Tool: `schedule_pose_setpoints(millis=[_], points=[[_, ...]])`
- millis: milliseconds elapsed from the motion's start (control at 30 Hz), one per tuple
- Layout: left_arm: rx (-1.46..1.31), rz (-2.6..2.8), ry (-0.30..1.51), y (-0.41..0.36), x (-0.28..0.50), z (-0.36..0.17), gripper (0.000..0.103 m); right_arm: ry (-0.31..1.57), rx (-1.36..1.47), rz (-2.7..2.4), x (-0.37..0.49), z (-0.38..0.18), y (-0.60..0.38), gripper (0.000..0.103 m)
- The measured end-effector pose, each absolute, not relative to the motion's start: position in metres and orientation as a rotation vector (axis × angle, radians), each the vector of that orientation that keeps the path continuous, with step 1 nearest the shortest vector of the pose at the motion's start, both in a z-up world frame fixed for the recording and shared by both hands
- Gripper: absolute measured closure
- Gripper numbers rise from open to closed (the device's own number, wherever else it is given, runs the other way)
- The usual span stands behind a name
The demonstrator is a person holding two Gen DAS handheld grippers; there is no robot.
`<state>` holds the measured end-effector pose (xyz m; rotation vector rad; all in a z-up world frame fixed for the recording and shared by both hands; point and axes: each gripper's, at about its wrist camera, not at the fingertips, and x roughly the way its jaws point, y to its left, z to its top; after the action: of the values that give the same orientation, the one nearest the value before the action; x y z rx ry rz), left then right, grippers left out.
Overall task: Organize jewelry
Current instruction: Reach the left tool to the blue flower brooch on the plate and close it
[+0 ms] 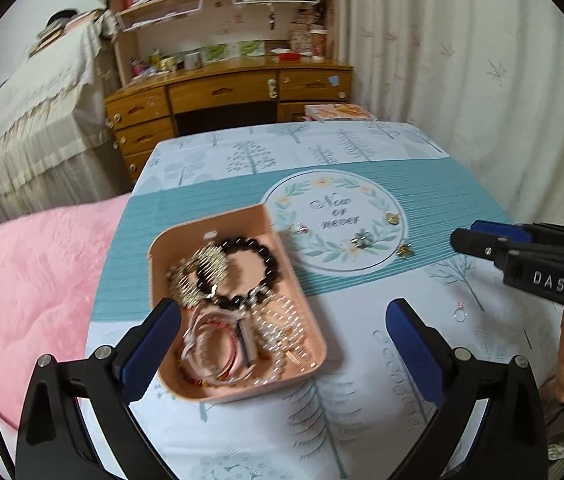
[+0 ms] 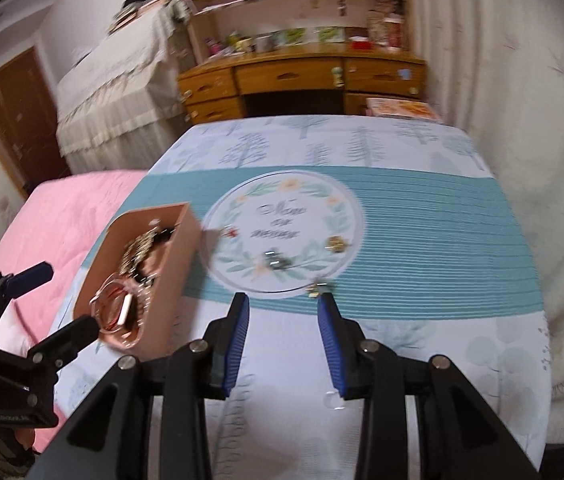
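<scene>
A pink tray on the table holds several bracelets and chains, among them a black bead bracelet. It also shows in the right wrist view. My left gripper is open and empty over the tray's near end. My right gripper is open and empty above the cloth; it shows at the right in the left wrist view. Small loose pieces lie on the cloth's round print: a gold piece, a silver piece, a red piece, a gold charm. A thin ring lies nearer.
The table wears a tree-print cloth with a teal band. A pink blanket lies at the left edge. A wooden desk with shelves stands behind, a curtain at the right.
</scene>
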<state>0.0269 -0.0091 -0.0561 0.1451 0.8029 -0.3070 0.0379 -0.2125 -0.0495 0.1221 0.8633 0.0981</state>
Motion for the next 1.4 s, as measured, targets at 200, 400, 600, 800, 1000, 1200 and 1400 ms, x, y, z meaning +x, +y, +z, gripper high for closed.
schedule_pose_setpoints(millis=[200,400,600,800,1000,1200,1400], points=[[0.161,-0.351,0.785,-0.035,0.042,-0.049,0.002,0.860,0.172,0.041,0.033,-0.058,-0.249,0.067],[0.175,-0.377,0.782,-0.060,0.064,-0.056,0.002,0.886,0.211,0.034,0.032,-0.078,-0.266,0.067],[0.216,-0.400,0.810,-0.093,0.088,-0.077,0.009,0.902,0.227,0.050,0.036,-0.092,-0.271,0.067],[0.188,-0.407,0.919,-0.115,0.117,-0.108,0.027,0.912,0.227,0.071,0.040,-0.102,-0.274,0.067],[0.120,-0.365,1.017,-0.122,0.141,-0.134,0.042,0.928,0.228,0.088,0.046,-0.111,-0.276,0.067],[0.102,-0.337,1.059,-0.125,0.152,-0.149,0.049,0.940,0.227,0.099,0.051,-0.118,-0.277,0.067],[0.088,-0.343,1.063,-0.126,0.158,-0.151,0.084,0.957,0.223,0.127,0.058,-0.123,-0.273,0.067]])
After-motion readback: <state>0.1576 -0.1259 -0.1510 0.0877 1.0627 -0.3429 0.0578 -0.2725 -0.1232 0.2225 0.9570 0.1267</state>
